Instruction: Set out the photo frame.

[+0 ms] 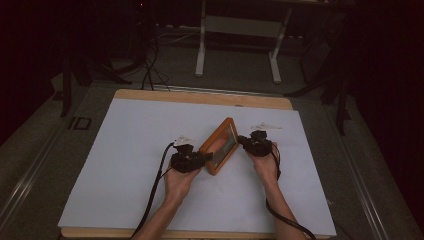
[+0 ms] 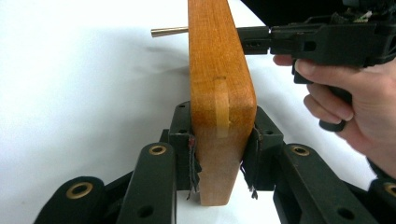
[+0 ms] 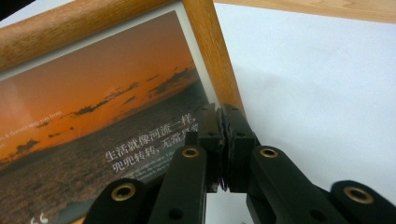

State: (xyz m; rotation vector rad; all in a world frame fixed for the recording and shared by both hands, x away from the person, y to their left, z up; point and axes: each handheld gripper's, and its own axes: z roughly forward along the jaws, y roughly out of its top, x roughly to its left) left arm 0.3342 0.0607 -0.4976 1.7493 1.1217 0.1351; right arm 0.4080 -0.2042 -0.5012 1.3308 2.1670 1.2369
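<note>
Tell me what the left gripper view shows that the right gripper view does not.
The left gripper view alone shows the frame's edge clamped between the left gripper, a brass rod sticking out beside the frame, and the person's other hand holding the right gripper. The right gripper view alone shows the front of the frame: a sunset picture with white lettering, with the jaws closed beside it. Both show the wooden picture frame and the white table cover.
</note>
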